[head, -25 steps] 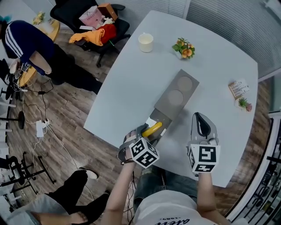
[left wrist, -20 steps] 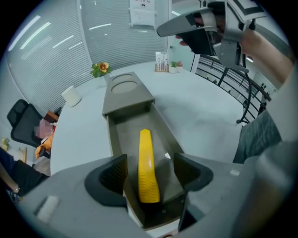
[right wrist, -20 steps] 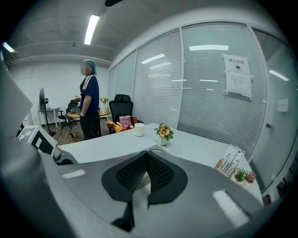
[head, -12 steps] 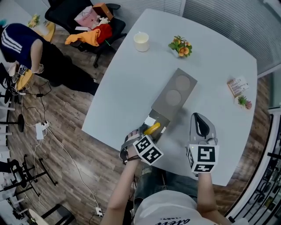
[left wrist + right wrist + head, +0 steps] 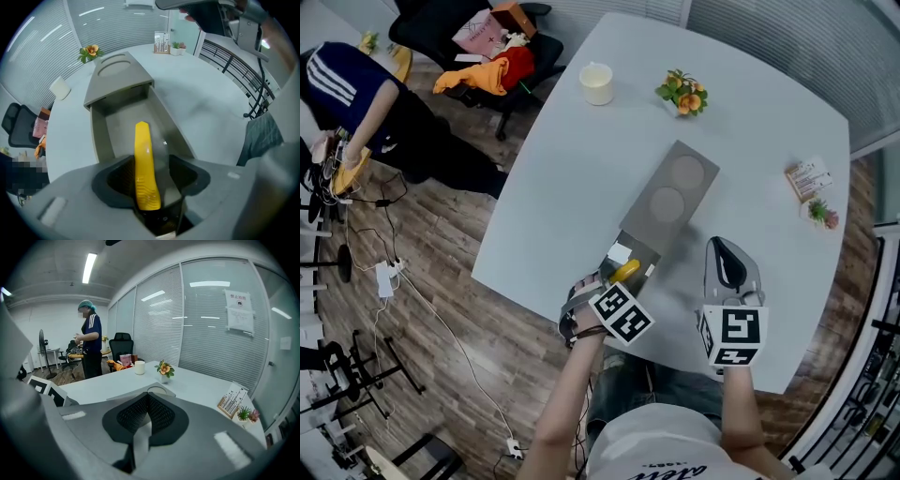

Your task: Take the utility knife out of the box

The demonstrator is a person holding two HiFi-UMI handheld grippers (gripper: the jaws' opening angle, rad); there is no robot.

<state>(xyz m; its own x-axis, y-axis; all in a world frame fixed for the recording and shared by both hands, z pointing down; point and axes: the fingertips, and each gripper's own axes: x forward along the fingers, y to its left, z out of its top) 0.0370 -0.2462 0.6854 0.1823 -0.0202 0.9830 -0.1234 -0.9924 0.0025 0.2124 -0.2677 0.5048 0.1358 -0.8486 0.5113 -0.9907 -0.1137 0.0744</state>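
Note:
A long grey box (image 5: 675, 187) lies on the white table, with its tray (image 5: 117, 122) slid out toward me. The yellow utility knife (image 5: 624, 272) (image 5: 143, 159) sticks out over the tray's near end, its tip pointing into the box. My left gripper (image 5: 612, 281) (image 5: 150, 177) is at that end, shut on the knife's ribbed handle. My right gripper (image 5: 727, 253) (image 5: 146, 416) hovers over bare table to the right of the box, shut and empty. Its view looks over the box lid toward the far wall.
A white cup (image 5: 595, 82) and a small flower pot (image 5: 682, 97) stand at the table's far side. A card stand (image 5: 809, 178) and a tiny plant (image 5: 818, 217) are at the right. A chair with clothes (image 5: 502, 47) and a person (image 5: 356, 94) are on the floor at the left.
Almost nothing. The head view has drifted slightly and my left gripper has shifted a little to the right, still on the knife. The right gripper has stayed put.

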